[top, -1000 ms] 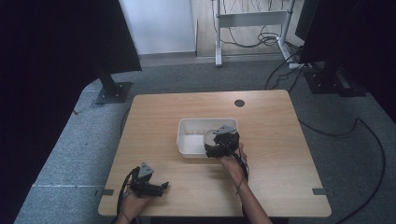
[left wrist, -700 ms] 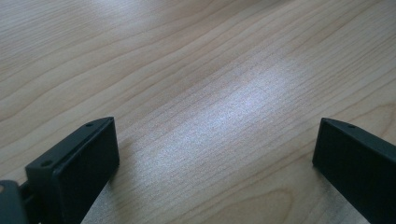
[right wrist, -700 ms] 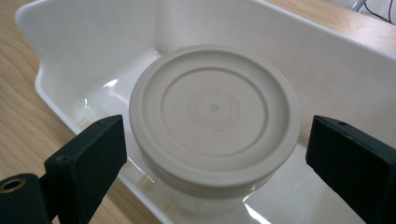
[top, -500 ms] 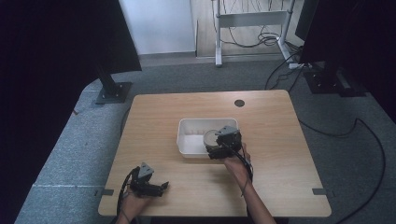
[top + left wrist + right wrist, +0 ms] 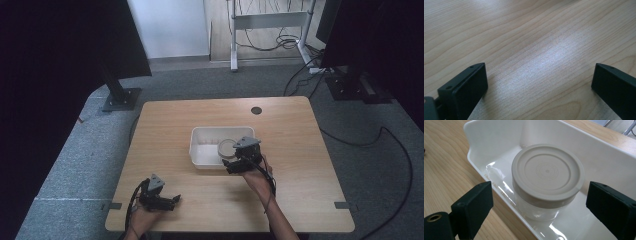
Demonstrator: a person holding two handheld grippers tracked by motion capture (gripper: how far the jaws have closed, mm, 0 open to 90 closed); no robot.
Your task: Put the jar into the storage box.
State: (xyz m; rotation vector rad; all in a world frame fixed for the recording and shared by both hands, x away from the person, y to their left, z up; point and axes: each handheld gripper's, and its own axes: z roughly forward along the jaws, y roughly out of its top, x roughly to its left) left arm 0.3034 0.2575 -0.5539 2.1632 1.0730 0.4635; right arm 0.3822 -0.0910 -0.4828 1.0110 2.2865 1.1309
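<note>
Figure: the right claw (image 5: 231, 162) at the white bin (image 5: 200, 150), seen from the person's side of the table (image 5: 165, 125). Landmark: the white bin, which sits near the middle of the table.

Compared with the view a second earlier, the right claw has shifted slightly toward the near right corner of the bin, and the round lid of the jar (image 5: 226, 147) now shows clear of it inside the bin. In the right gripper view the jar (image 5: 547, 181), clear-walled with a beige screw lid, stands upright on the bin's floor, against the bin's near wall (image 5: 499, 192). The right claw (image 5: 541, 202) is spread wide, one jaw outside that wall and one over the bin's interior, touching neither jar nor bin as far as can be seen.

The left claw (image 5: 170, 202) rests well apart from the bin, near the table's front edge; in the left gripper view it (image 5: 539, 82) is spread over bare wood.

Reading: the jar appears either just set down in the bin or about to be grasped; the frames alone do not settle which.
</note>
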